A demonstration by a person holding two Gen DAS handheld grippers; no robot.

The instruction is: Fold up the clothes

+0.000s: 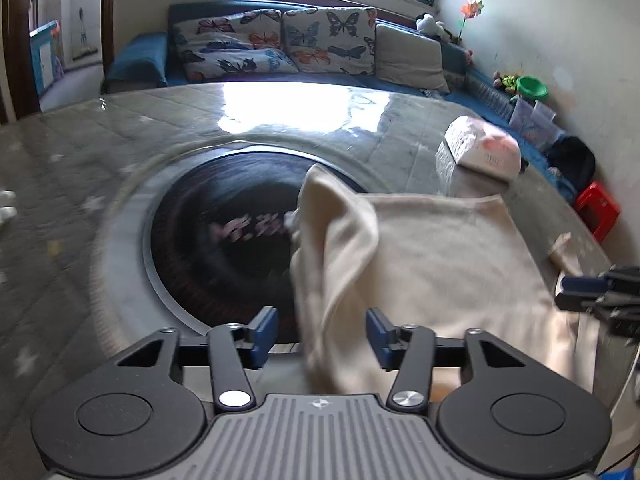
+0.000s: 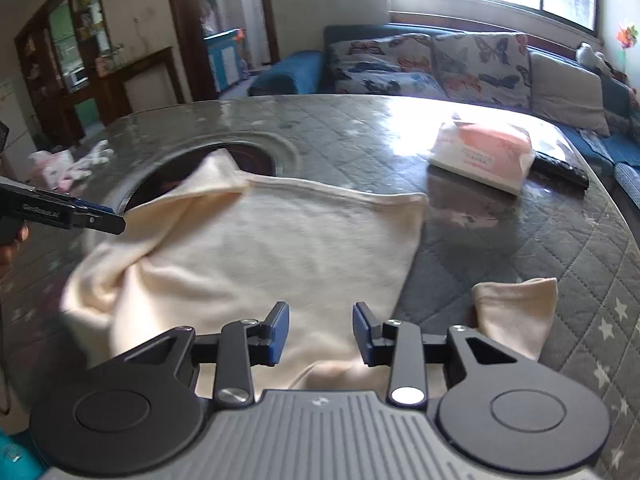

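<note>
I see the cream garment (image 2: 256, 248) spread over the middle of the bench (image 2: 500, 240), filling the centre of the right wrist view and the right half of the left wrist view (image 1: 432, 264). Its left side is bunched and raised into a peak over the dark round inset (image 1: 224, 240) in the bench top, while one sleeve (image 2: 516, 316) lies flat at the lower right of the right wrist view. My left gripper (image 1: 322, 338) has its fingers spread, with a fold of the cloth hanging between them; neither pad visibly presses it. My right gripper (image 2: 320, 334) is also spread, poised above the near hem with nothing pinched. Beyond the garment, toward the upper right, a pink-and-white tissue pack (image 2: 484, 156) rests on the bench, with a black remote (image 2: 560, 170) just beside it. A blue sofa with butterfly cushions (image 2: 436, 66) runs along the top of the frame.
</note>
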